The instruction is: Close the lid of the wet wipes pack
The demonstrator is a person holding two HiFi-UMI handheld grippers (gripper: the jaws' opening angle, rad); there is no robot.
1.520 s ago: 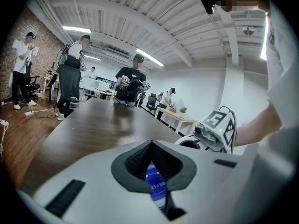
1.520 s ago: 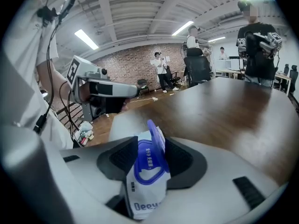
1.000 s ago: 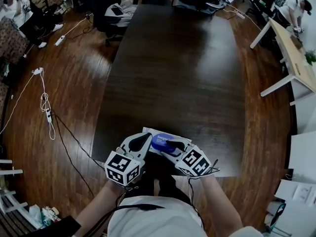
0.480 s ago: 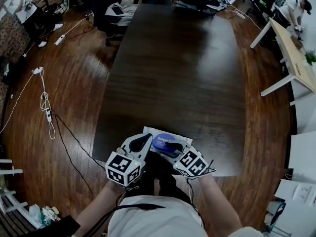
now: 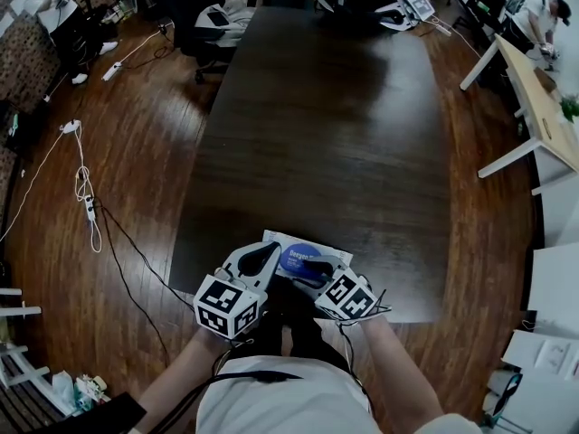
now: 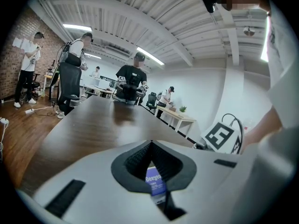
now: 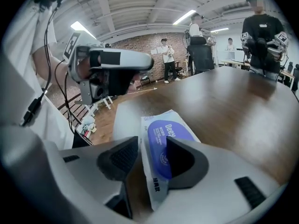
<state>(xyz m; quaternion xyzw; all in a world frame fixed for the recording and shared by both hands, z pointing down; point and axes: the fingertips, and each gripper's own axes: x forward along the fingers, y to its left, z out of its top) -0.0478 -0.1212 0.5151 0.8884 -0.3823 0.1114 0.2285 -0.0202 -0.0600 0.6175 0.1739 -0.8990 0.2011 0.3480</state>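
Note:
A white wet wipes pack [image 5: 298, 259] with a blue oval lid [image 7: 164, 133] lies at the near edge of the dark table [image 5: 326, 125]. The lid looks flat against the pack. My right gripper [image 5: 318, 267] is open and sits over the pack's near end, its fingers [image 7: 187, 160] straddling the pack, the right one covering part of the lid. My left gripper [image 5: 269, 251] is just left of the pack, jaw tips together and nothing clamped. In the left gripper view a strip of the pack [image 6: 155, 185] shows through the gap behind the tips.
Office chairs [image 5: 217, 21] stand at the table's far left corner. Cables [image 5: 86, 206] lie on the wooden floor to the left. A light desk [image 5: 534, 107] stands at the right. People stand at the table's far end [image 7: 261, 36].
My right gripper has shifted slightly left and nearer to me over the pack. The left gripper and the pack have stayed put.

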